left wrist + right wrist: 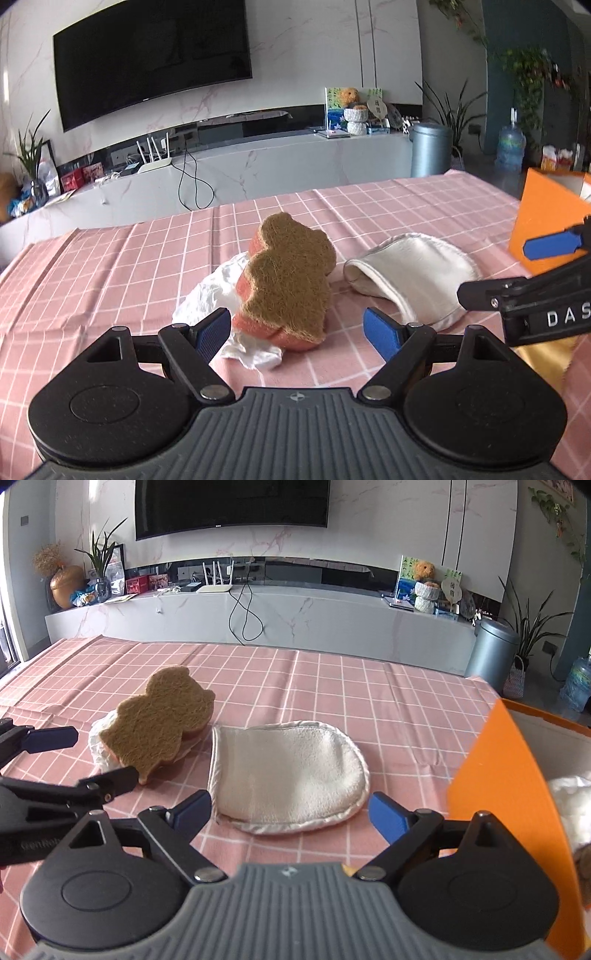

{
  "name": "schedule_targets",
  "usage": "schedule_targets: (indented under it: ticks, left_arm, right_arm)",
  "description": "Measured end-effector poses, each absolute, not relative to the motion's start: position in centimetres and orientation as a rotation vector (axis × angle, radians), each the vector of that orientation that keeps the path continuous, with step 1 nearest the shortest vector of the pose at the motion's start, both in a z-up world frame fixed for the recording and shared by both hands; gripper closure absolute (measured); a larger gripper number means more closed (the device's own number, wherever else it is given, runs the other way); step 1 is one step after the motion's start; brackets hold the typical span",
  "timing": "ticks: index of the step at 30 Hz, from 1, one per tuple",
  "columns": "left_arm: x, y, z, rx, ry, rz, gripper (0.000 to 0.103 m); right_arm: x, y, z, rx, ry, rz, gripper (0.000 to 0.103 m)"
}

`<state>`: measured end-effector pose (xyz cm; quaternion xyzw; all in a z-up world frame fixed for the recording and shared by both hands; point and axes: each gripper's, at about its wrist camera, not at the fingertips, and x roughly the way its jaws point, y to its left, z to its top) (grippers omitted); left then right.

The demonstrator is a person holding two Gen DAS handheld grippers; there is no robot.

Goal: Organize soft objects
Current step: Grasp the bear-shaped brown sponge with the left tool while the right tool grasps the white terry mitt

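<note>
A bear-shaped sponge (290, 280), brown scrub face on pink foam, leans on a crumpled white cloth (210, 295) on the pink checked tablecloth. My left gripper (297, 328) is open, its pads on either side of the sponge's near end, not gripping. A white padded mitt (288, 775) lies flat to the right; it also shows in the left wrist view (413, 277). My right gripper (290, 810) is open just in front of the mitt's near edge. The sponge (159, 723) shows at the left of the right wrist view. An orange box (506, 794) stands at the right.
The orange box (546, 221) holds something white and fluffy (572, 805). The tablecloth (332, 679) stretches back to the table's far edge. Beyond it are a white TV console (258, 613) and a grey bin (491, 653).
</note>
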<state>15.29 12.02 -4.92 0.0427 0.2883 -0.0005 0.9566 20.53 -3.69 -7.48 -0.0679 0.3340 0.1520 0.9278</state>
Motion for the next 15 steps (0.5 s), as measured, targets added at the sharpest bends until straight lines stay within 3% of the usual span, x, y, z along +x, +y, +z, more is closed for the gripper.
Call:
schedule_targets:
  ticks: [8,13,15]
  left_arm:
    - [18.0,10.7,-7.0,0.277,0.596,0.032,0.007]
    - [19.3,10.4,-7.9,0.305,0.616,0.038,0.007]
    - [19.6,10.4,-8.2,0.317,0.624,0.033,0.014]
  right_arm:
    - [24.5,-2.8,-8.8,-0.036,0.743,0.279,0.003]
    - [25.6,-1.3,-10.3,-0.053,0.799,0.318,0.003]
    - [25.9,-1.1,-10.7,-0.056,0.805,0.316,0.003]
